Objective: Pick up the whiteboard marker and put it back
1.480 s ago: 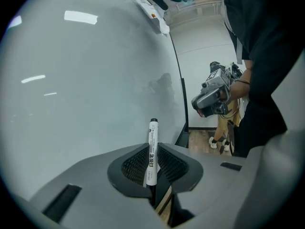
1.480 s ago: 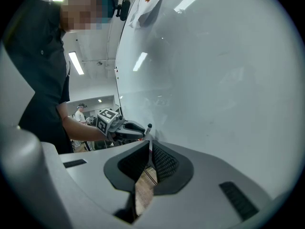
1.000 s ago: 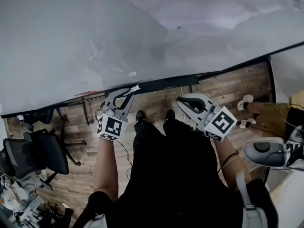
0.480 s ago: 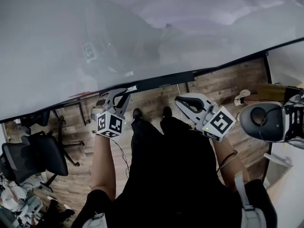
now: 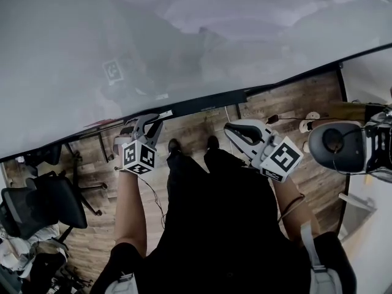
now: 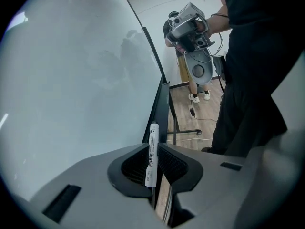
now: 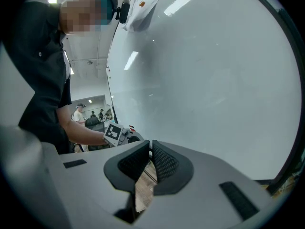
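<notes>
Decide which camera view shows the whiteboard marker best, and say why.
The left gripper view: the whiteboard marker stands close up, its label visible, clamped in the jaws of the left gripper. The head view shows only its white end poking past that gripper. In the right gripper view it cannot be made out.

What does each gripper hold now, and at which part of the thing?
The left gripper clamps the whiteboard marker by the near half of its barrel; the right gripper holds nothing.
</notes>
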A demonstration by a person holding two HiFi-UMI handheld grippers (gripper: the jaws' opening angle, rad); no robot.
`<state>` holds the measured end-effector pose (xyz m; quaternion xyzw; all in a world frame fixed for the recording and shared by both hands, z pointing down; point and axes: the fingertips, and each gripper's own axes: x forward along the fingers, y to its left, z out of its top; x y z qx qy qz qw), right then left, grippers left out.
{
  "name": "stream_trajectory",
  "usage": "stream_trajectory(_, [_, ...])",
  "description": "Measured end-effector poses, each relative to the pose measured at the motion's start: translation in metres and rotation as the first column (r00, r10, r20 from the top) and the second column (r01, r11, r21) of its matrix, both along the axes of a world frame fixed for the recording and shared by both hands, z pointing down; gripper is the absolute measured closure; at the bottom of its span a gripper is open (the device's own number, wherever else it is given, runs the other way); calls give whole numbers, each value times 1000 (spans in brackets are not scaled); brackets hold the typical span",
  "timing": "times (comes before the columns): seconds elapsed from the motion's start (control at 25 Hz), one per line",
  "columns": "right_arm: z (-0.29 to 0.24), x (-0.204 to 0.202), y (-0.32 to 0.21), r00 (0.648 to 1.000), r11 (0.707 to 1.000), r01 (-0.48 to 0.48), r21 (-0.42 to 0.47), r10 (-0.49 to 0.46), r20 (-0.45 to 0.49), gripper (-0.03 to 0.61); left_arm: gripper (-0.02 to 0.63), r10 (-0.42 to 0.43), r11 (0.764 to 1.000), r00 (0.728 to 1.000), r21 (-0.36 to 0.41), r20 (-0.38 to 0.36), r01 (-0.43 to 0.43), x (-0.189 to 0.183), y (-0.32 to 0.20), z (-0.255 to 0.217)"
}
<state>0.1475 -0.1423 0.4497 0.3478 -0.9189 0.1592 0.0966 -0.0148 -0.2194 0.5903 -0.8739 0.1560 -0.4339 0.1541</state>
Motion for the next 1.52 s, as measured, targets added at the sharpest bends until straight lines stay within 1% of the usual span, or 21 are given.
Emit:
stream_trajectory(0.2, [2,3,0,1000,1000,-14,-9,14,-2,546,546,16,1000,999,-18,36,-16,-3,-5,10])
stream_trajectory(0.36, [5,5,-2,1000,1000,-17,-15,17,4,546,546,12,999,999,-35,37,-10,-3,-8,14])
stream_trajectory(0.6, [10,4,-1,1000,1000,-10,-22,10,6,546,539,12,999,1000,-50,14,-12,-1,-10,15])
stream_trajectory(0.72, [10,4,0,1000,1000,-6,-26,6,5,546,529,12,999,1000,-39,4,-12,0,-10,11])
stream_trajectory(1.0, [7,4,1,1000,1000,4,-18,-4,13,546,529,-7,1000,1000,-24,-24,6,3,-2,-1])
stream_trajectory(1.12, [6,3,0,1000,1000,12,-10,-12,18,546,529,-28,999,998,-36,-63,26,5,2,-9])
stream_trajectory(1.24, [2,1,0,999,1000,25,0,-25,24,546,532,-75,996,988,-57,-139,67,8,4,-25])
stream_trajectory(1.4, [-7,-8,-7,998,998,59,26,-59,35,546,563,-113,993,966,-55,-232,103,8,4,-58])
stream_trajectory(1.52, [-16,-18,-15,995,995,87,56,-89,45,546,578,-149,989,937,-62,-317,137,7,3,-87])
